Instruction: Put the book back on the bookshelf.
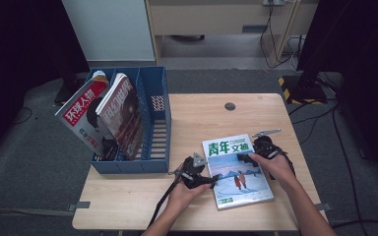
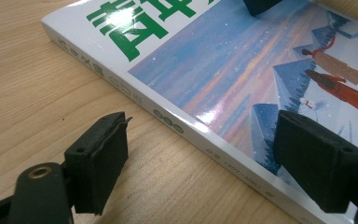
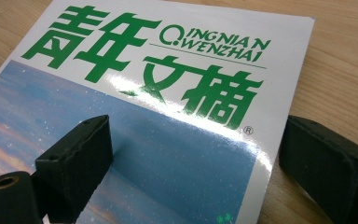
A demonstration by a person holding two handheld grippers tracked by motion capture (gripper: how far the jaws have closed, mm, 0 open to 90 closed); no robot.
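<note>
Magazine [image 1: 237, 169] lies flat on the table [image 1: 202, 118], well to the right of the blue file rack [image 1: 155, 123], which already holds two magazines [image 1: 103, 113] leaning left. My left gripper [image 2: 200, 154] sits at the magazine's spine edge, jaws apart and straddling it: one pad [image 2: 100, 163] on bare wood left of the magazine, the other [image 2: 317, 158] over the cover. My right gripper [image 3: 196, 154] is at the magazine's opposite long edge, near the title, jaws also apart, one over the glossy cover, one off it on the wood

Risks, as I judge them: the cover is slick, so a pad may skate and push the magazine instead of lifting it; pinching only the cover would let the pages fan open

Pose: both forearms come in from below the magazine, hands low, grippers angled inward toward it
</note>
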